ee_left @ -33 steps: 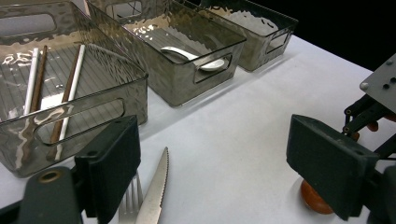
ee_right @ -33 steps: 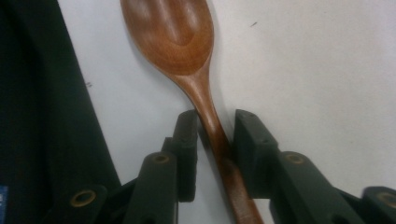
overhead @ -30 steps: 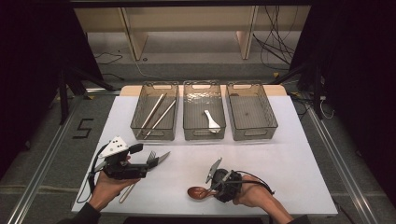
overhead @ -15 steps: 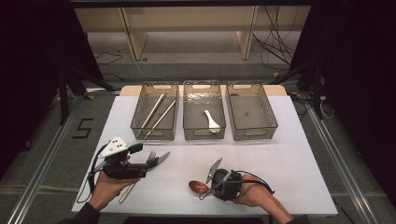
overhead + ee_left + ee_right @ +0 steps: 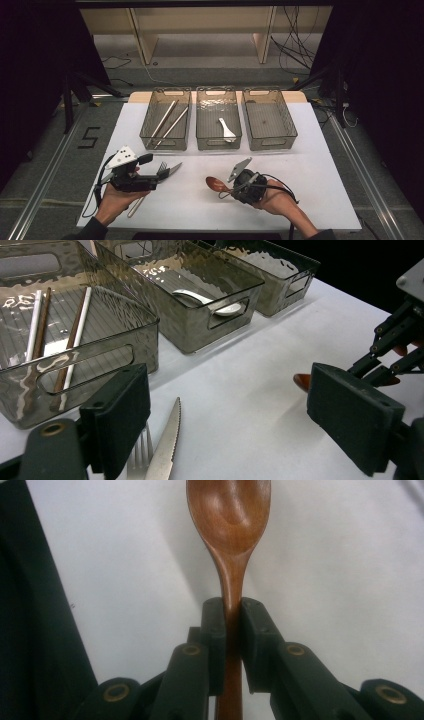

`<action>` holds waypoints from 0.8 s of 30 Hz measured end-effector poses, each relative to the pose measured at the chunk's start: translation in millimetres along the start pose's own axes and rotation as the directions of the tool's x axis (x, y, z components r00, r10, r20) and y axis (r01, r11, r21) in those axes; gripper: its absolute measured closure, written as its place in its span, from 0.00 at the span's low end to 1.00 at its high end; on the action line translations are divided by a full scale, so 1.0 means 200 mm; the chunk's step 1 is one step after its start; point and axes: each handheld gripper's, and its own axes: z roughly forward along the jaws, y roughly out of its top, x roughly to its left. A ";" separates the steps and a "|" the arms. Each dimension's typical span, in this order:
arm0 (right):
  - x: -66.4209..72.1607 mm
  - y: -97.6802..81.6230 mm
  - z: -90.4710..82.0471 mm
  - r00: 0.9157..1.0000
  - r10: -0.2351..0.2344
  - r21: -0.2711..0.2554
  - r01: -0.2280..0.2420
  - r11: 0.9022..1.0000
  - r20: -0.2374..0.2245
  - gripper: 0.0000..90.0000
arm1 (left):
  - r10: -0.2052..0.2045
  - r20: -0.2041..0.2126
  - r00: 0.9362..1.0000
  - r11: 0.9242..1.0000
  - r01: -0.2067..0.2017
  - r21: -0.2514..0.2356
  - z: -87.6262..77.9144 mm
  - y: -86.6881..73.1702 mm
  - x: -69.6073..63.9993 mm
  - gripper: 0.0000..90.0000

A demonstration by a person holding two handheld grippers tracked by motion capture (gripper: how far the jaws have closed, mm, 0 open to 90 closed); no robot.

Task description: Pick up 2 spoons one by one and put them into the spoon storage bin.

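Dark room, cables on the floor behind; a white table (image 5: 310, 165) carries everything. Three smoked plastic bins sit in a row along its far edge: left bin (image 5: 165, 119) with chopsticks (image 5: 170, 124), middle bin (image 5: 218, 118) with a white spoon (image 5: 227, 128), right bin (image 5: 269, 119) apparently bare.

Near edge, right of centre: right gripper (image 5: 231, 189) has its pads pinched on the neck of a wooden spoon (image 5: 230, 525), bowl forward, above the table. Its jaws have just been closing on it.

Near left corner: left gripper (image 5: 162, 173), jaws spread, nothing between them, over a fork (image 5: 138, 452) and a serrated knife (image 5: 165, 445).

Risks: the hold is narrow and on the tapered neck, so the spoon could pivot or slip during a carry; the bowl might clip a bin rim.

Writing: a "5" taped on the floor (image 5: 87, 137), left of the table. No brands legible.
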 end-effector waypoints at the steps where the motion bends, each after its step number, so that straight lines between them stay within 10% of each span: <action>1: -0.01 0.00 0.00 1.000 -0.001 -0.012 0.001 1.000 0.003 0.91 | 0.000 0.000 1.000 1.000 0.000 0.000 0.00 0.00 0.00 0.19; 24: -0.11 0.00 -0.07 0.995 0.081 -0.080 -0.077 0.994 0.052 0.91 | -0.004 0.002 1.000 1.000 0.004 -0.017 0.00 0.00 0.00 0.18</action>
